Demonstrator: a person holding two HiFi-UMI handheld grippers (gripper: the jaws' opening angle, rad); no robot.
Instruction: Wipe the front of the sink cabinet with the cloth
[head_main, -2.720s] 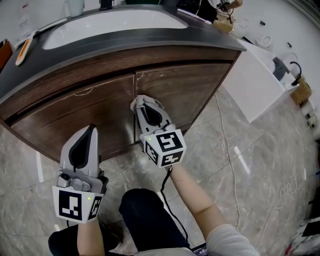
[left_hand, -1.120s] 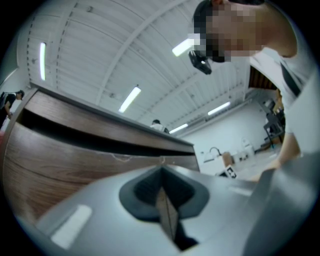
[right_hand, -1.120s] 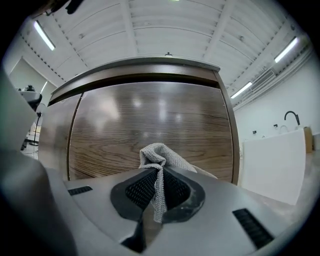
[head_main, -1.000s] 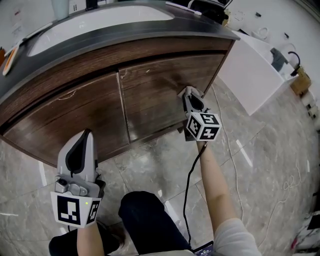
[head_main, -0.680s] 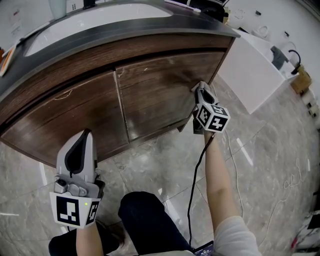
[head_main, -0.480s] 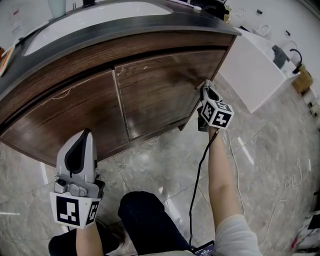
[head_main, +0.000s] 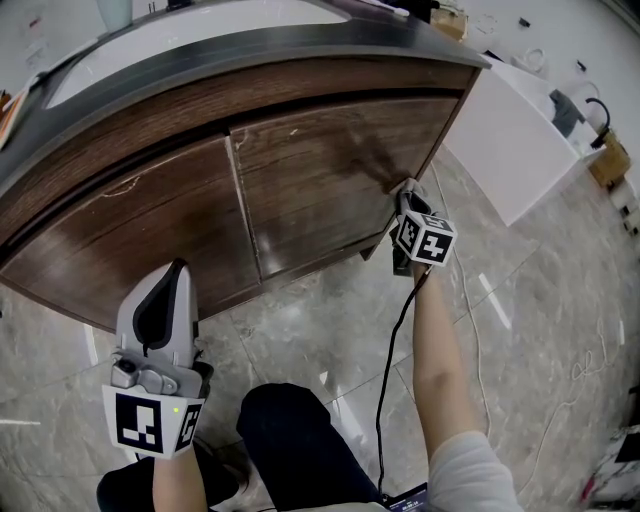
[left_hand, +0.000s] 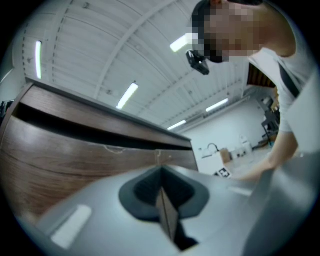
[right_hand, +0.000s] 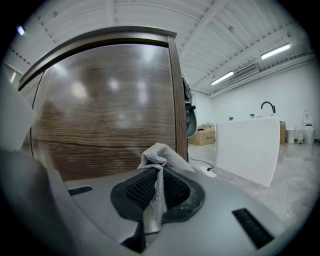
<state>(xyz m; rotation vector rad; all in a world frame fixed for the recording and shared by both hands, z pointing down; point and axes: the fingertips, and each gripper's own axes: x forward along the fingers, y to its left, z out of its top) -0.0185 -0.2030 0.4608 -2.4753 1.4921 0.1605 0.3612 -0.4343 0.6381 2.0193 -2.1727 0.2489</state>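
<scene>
Left gripper: jaws pressed together, empty, unmoved, low before left door. Right gripper: jaws clamped on cloth, now at right door's right edge, swept there from centre seam.

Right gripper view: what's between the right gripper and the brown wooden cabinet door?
The grey knitted cloth, pinched in the right gripper and bunched toward the brown wooden cabinet door; the right gripper view shows it.

A white unit stands on the grey marble floor.
</scene>
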